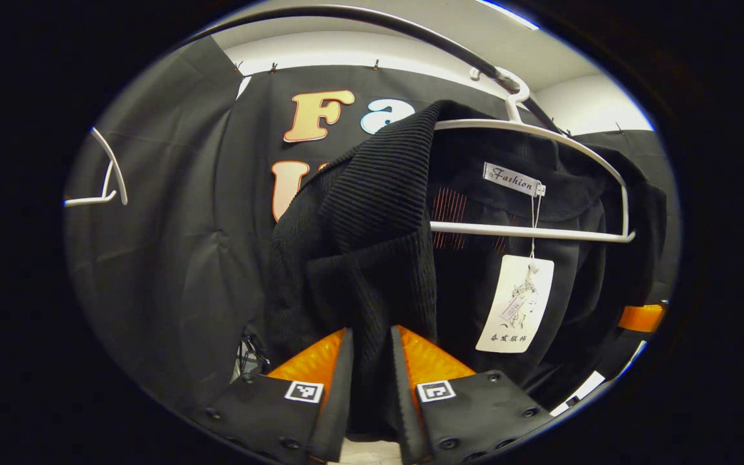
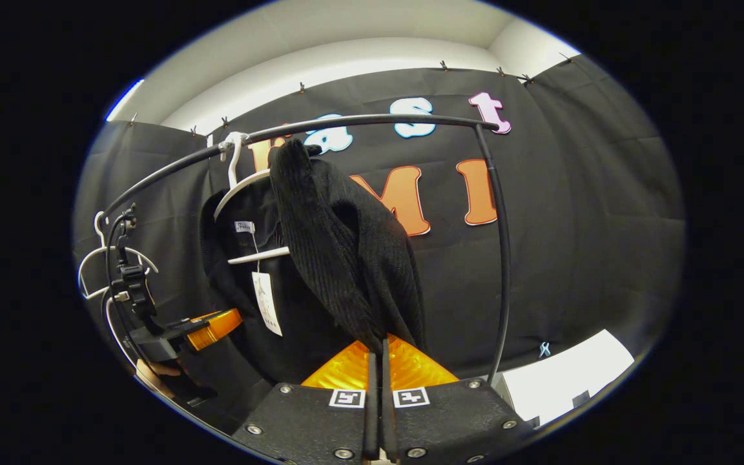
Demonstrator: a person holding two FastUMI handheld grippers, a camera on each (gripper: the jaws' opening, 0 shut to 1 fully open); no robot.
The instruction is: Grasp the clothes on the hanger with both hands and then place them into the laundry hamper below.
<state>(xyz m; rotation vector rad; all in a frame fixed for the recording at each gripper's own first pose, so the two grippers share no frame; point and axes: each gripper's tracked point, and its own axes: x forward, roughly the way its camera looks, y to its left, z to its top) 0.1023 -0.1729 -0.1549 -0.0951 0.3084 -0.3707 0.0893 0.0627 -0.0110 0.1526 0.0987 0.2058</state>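
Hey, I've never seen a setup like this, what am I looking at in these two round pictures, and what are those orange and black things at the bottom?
Each picture comes from a fisheye camera riding on a hand-held two-finger gripper, looking forward along its fingers. No robot here: a person holds one gripper in each hand.

In the left gripper view, the left gripper has black knit fabric between its orange-faced fingers. That fabric belongs to a black garment draped on a white hanger, which hangs from a dark rail; a paper tag dangles from it.

In the right gripper view, the right gripper is closed on the garment's lower edge. Farther off, at left, you see the other gripper.
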